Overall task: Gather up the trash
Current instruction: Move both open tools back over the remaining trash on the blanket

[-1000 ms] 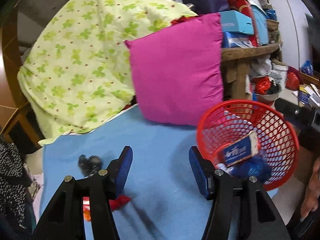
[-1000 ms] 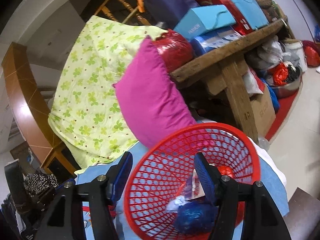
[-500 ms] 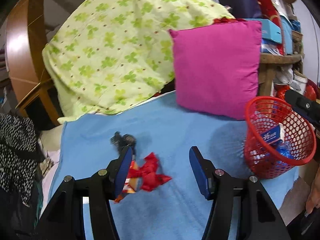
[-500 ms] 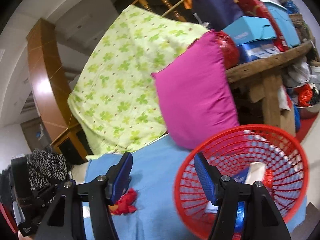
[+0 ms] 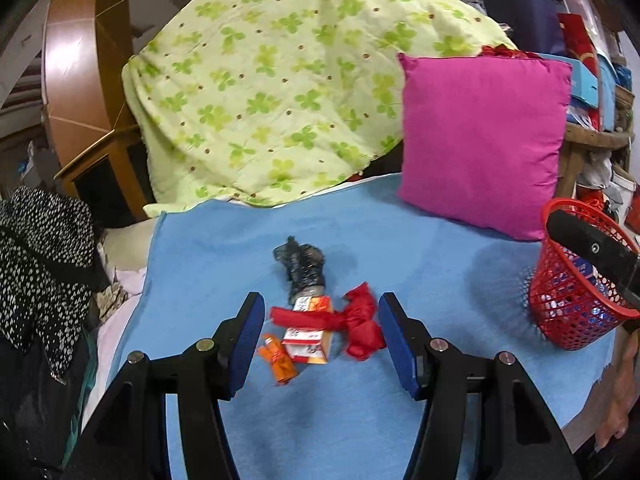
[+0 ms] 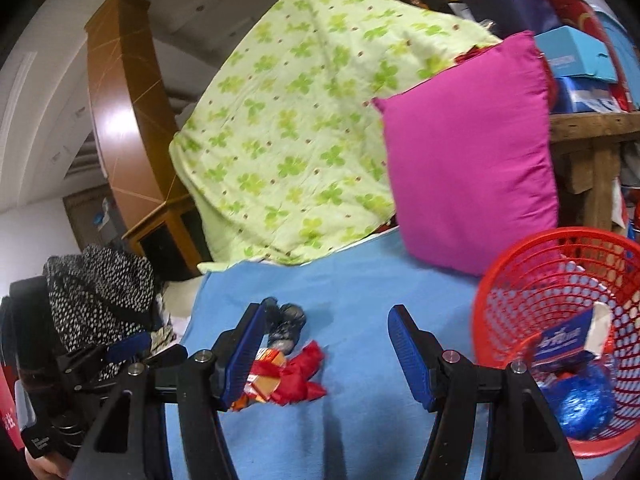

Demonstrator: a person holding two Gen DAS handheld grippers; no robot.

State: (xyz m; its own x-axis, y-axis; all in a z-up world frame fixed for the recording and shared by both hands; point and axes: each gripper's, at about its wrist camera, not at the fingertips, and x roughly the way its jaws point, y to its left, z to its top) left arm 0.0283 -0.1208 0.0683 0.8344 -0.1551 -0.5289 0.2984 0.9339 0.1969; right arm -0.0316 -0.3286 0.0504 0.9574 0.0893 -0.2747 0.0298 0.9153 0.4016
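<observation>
A small pile of trash lies on the blue cloth [image 5: 224,240]: a red crumpled wrapper [image 5: 360,326], an orange-white carton [image 5: 308,330], a small orange packet [image 5: 277,358] and a crumpled black bag [image 5: 305,266]. My left gripper [image 5: 321,344] is open and empty, its jaws either side of the pile just in front of it. My right gripper [image 6: 326,354] is open and empty, above the cloth; the red wrapper [image 6: 300,376] lies between its fingers. The red mesh basket [image 6: 516,276] at the right holds a blue carton [image 6: 560,340] and a blue foil ball [image 6: 584,408]. The basket also shows in the left wrist view [image 5: 560,320].
A magenta pillow [image 5: 480,140] leans at the back right of the cloth. A green clover quilt [image 5: 280,80] is heaped behind. A black dotted garment [image 5: 44,256] hangs at the left. A wooden table [image 6: 592,128] with boxes stands at the right.
Both grippers have swung left, away from the basket, toward the trash pile. The pile now sits between the left gripper's open jaws. The basket has shifted to the right edge of both views.
</observation>
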